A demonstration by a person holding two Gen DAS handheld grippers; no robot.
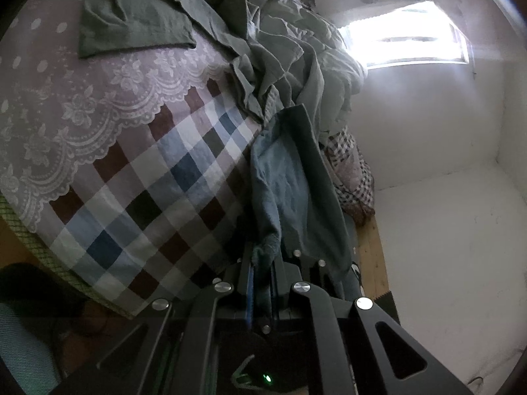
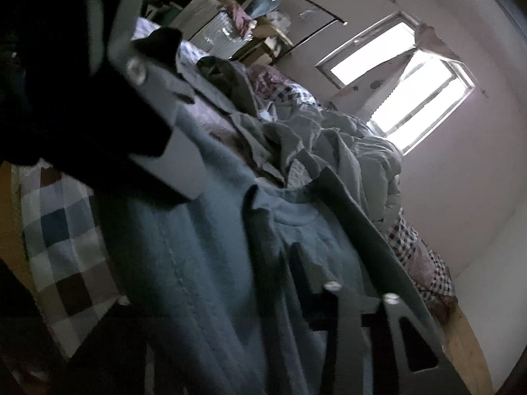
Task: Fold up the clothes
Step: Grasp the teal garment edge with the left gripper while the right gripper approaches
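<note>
Left wrist: blue-green garment (image 1: 290,177) rumpled, hanging.

A checked bedspread (image 1: 158,177) in blue, brown and white covers the bed, with a white lace cloth (image 1: 82,112) laid over it. Bright window (image 2: 405,89) in the far white wall (image 1: 438,125); cardboard boxes (image 2: 210,10) stacked beyond the bed.

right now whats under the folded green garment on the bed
The folded green garment lies on a lace-patterned cover, which overlaps a checked quilt. Whatever sits directly beneath the garment is hidden.
</note>
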